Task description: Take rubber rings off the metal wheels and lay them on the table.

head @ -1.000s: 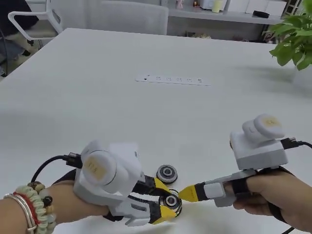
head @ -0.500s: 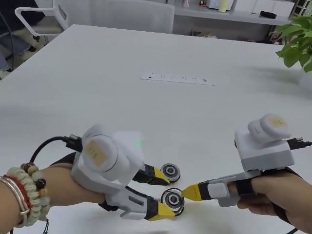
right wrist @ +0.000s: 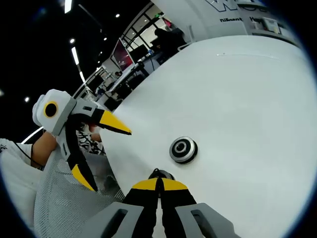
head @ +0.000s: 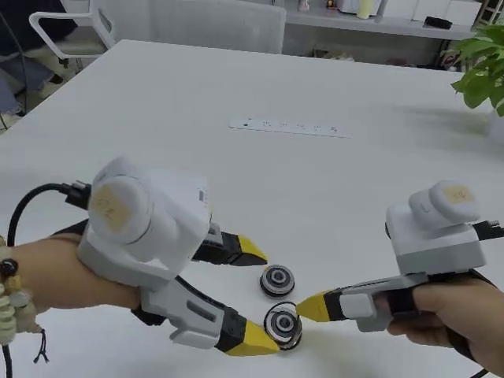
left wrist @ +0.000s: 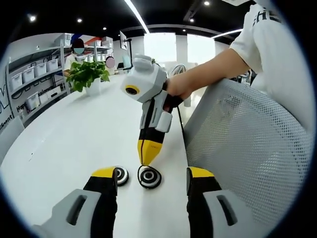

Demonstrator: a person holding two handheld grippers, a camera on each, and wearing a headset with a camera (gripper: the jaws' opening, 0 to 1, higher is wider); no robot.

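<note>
The left gripper (head: 260,298), held in the person's left hand (head: 51,282), sits low at the near left with its yellow-tipped fingers (head: 250,250) spread wide apart and pointing right. The right gripper (head: 303,307), held in the right hand (head: 445,315), points left toward it, its fingers pressed together into one tip.

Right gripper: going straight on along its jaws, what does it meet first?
The nearer metal wheel, right at the tips of the right gripper; whether they touch is unclear. Beyond it sits the open left gripper.
</note>
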